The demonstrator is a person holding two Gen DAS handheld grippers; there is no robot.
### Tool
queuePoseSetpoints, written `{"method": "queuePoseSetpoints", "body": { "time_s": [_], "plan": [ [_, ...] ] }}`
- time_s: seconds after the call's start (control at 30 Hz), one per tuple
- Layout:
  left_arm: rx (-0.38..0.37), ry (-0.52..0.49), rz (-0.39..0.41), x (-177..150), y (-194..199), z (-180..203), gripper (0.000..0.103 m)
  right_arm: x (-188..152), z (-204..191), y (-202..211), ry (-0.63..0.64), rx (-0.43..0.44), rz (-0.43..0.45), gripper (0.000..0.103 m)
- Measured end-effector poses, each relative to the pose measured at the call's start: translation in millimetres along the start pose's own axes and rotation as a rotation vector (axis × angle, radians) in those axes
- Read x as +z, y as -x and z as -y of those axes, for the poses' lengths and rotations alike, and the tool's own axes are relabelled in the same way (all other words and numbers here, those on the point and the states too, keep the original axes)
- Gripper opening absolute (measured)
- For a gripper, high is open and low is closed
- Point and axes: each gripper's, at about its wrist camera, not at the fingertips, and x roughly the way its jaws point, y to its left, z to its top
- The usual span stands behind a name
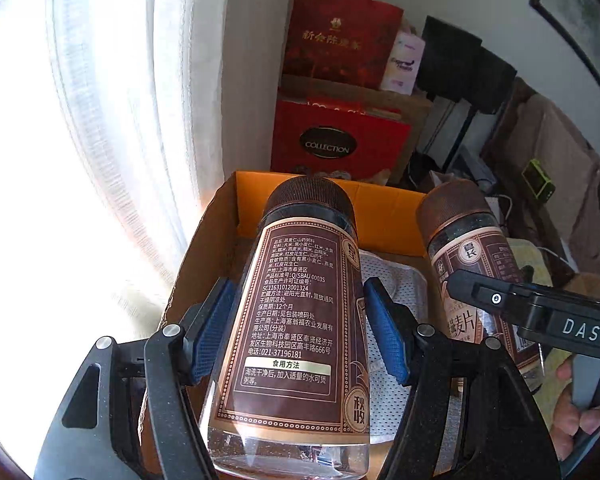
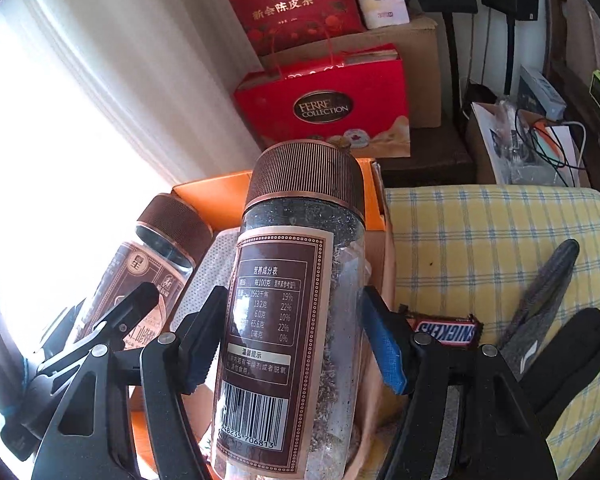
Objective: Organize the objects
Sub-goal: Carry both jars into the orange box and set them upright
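Two jars fill the near field, one in each claw. Your left gripper (image 1: 296,320) is closed partway around the clear-bottomed jar (image 1: 296,312), blue pads (image 1: 384,332) pressing its label at mid-body, so it leans away from you in the lower centre of the left view. That mid-body hold looks chosen to keep the weight balanced while the brown ribbed cap points toward the box. Your right gripper (image 2: 292,340) clamps the grain jar (image 2: 288,320) the same way, fingers against the label on either side; its dark contents show near the cap.

Just beyond, the orange-lined cardboard box (image 1: 384,204) sits open at mid-frame in the left view, a white mesh pad (image 1: 396,284) lying inside it. Both jars hang over or just before it, which suggests the box is where they belong.

Right of the box in the right view, a yellow checked cushion (image 2: 480,240) carries a Snickers bar (image 2: 446,330) and dark gloves (image 2: 560,320), probably waiting their turn.

Farther back, in the upper centre, red gift bags (image 2: 332,108) lean by the wall, with bright curtains (image 1: 112,80) at upper left.
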Motion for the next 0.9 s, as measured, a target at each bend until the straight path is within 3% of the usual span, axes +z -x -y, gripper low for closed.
{"method": "queuePoseSetpoints", "body": {
  "time_s": [0.3, 0.53, 0.67, 0.83, 0.9],
  "plan": [
    [-0.029, 0.053, -0.089, -1.6, -28.7, -14.3, 0.063, 6.3, -12.3, -42.1, -0.035, -0.01, -0.069, 0.069],
    [-0.039, 0.073, -0.095, -3.3, -29.0, -12.3, 0.064, 10.9, -17.6, -34.7, -0.002, -0.027, -0.042, 0.071],
    [-0.061, 0.076, -0.058, -2.4, -15.6, -9.5, 0.08, 8.9, -17.5, -14.6, 0.035, -0.032, -0.019, 0.071],
    [-0.076, 0.068, -0.017, 2.3, 2.8, 1.6, 0.083, 0.8, -14.1, 19.2, 0.104, -0.079, 0.015, 0.075],
    [-0.086, 0.062, -0.003, 1.3, 11.1, 8.1, 0.09, -4.8, -12.6, 32.2, 0.132, -0.102, 0.026, 0.077]
  ]
}}
